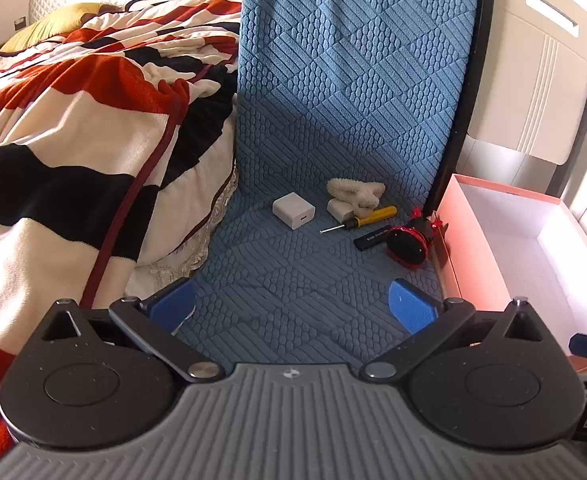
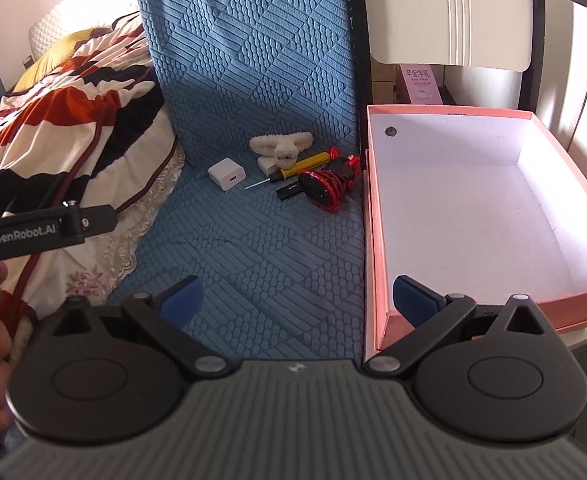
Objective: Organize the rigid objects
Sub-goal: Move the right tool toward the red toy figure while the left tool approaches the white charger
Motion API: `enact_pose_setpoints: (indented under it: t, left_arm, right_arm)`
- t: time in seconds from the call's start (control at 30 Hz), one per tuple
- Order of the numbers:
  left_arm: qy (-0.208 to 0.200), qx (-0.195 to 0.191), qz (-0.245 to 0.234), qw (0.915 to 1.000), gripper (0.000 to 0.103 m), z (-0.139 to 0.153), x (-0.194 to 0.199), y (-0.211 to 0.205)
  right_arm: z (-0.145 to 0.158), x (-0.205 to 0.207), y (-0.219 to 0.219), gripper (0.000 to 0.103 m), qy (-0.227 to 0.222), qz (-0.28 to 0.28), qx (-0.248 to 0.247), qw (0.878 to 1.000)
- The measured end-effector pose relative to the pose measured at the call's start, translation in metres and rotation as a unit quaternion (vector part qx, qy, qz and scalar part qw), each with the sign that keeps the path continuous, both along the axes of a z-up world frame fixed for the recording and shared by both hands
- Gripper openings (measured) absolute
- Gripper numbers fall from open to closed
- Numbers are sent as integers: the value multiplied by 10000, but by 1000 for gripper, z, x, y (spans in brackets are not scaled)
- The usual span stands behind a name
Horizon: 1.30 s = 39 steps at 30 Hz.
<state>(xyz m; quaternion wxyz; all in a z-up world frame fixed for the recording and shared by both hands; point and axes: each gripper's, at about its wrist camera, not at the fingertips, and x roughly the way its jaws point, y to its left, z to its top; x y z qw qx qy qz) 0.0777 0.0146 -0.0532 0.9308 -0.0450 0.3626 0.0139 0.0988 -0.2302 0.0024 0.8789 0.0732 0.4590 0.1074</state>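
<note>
**Waiting over a quilted blue seat, both grippers spread wide**

Hovering low, the left gripper and right gripper each hold their blue, rounded fingertips well apart, gripping nothing. Ahead, a blue cushion cover with embossed pebble and bar patterns runs over the seat and up the backrest. Near the back of the seat lies a small cluster: a white cube-shaped charger with a port on its face; a fluffy cream hair clip resting on a second white block; a yellow-handled screwdriver with a thin metal tip; a flat black stick with white lettering too small to read; and a glossy red and black round gadget. Just beside the seat's right edge stands an open pink cardboard box, its inside white. A fleecy blanket striped red, black and cream lies heaped to the left. "GenRobot.AI" is printed on the left gripper's black body in the right wrist view.
</note>
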Motion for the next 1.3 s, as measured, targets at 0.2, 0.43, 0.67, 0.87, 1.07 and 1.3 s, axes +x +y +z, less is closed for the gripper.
enact_pose_setpoints:
  t: [0.2, 0.43, 0.67, 0.87, 1.07, 1.3]
  left_arm:
    - [-158, -597, -118, 9980, 103, -13, 19, 9]
    - [-195, -491, -310, 9981, 103, -29, 53, 5]
    - [-214, -468, -363, 9980, 103, -41, 83, 10]
    - [-132, -640, -252, 9975, 103, -48, 100, 21]
    - [-49, -519, -258, 9983, 103, -56, 112, 24]
    - [96, -664, -219, 9975, 103, -75, 136, 20]
  right_arm:
    - [-12, 12, 6, 103, -162, -294, -140, 9993]
    - [-17, 29, 13, 99, -258, -265, 56, 9993]
    - [-30, 38, 35, 83, -147, -174, 44, 9997]
    - [-44, 54, 43, 59, -141, -210, 74, 9997]
    - [-49, 68, 44, 54, -346, -165, -111, 9992]
    - [-57, 83, 48, 46, -591, -24, -176, 9981]
